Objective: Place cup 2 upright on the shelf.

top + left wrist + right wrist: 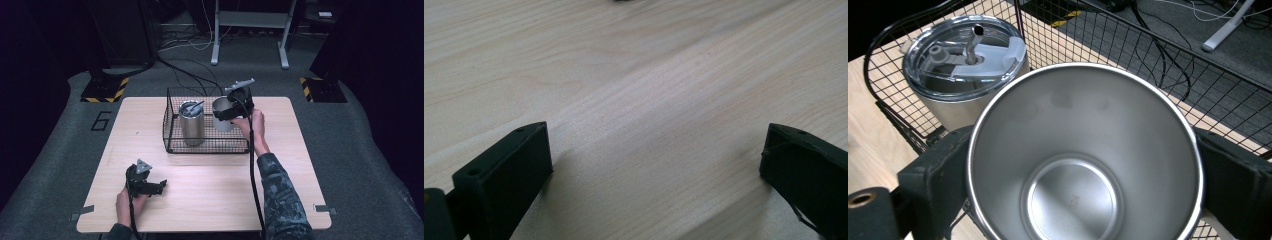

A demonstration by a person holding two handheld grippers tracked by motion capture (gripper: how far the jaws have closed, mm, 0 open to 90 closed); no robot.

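- The left gripper [161, 186] rests low on the pale wood-grain table [210, 200], its jaws wide apart with nothing between them.
- The right gripper [227, 111] clamps one open steel cup [1083, 160], upright, mouth up, smooth and round, at the wire basket [172, 130].
- A second steel tumbler [191, 122] stands upright inside the basket, with a clear lid and straw.

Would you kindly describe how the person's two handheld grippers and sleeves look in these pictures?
Both are black handheld tools. The left claw and right claw each carry a grey three-cornered plate on top and trail a black cable toward the person. In the gripper views the jaws are thick, matte black blocks with flat faces and small screw holes. The right sleeve is a dark camouflage pattern; the left sleeve is barely in view.
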